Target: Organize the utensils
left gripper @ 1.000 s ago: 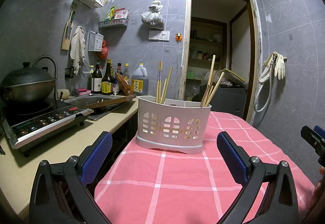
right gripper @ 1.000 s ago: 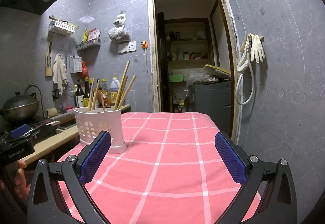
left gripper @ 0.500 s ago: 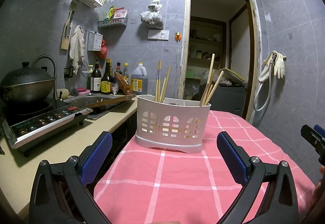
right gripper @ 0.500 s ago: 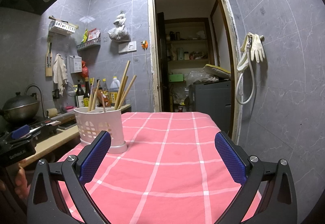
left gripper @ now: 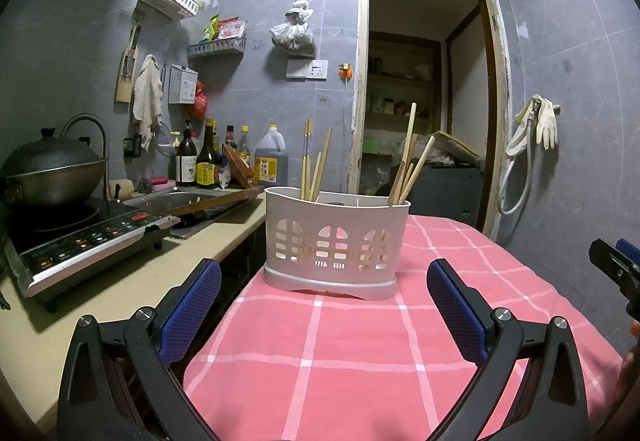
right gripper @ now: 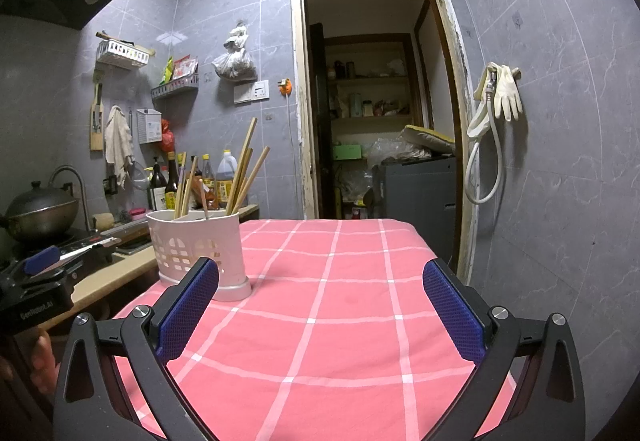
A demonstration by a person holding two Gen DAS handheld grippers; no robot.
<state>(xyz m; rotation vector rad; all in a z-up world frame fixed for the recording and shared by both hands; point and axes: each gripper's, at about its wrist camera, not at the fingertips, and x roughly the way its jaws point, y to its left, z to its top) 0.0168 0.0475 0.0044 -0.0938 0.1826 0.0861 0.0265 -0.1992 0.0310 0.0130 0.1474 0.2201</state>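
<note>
A white perforated utensil holder [left gripper: 336, 241] stands upright on the pink checked tablecloth [left gripper: 320, 345], with several wooden chopsticks [left gripper: 408, 161] sticking out of its left and right compartments. My left gripper [left gripper: 324, 305] is open just in front of the holder, nothing between its blue pads. In the right wrist view the same holder [right gripper: 200, 249] sits at the table's left edge, and my right gripper [right gripper: 320, 305] is open over the bare cloth [right gripper: 340, 301], to the holder's right. Each gripper shows at the edge of the other's view.
Left of the table runs a counter [left gripper: 100, 293] with an induction cooker [left gripper: 84, 237], a wok [left gripper: 48, 173], a sink and bottles [left gripper: 208, 161]. A doorway [right gripper: 376, 121] opens behind the table. Gloves and a hose [right gripper: 500, 101] hang on the right wall.
The left wrist view has shifted very slightly; the holder sits a touch lower and nearer. The right wrist view is unchanged. Both grippers stay open.
</note>
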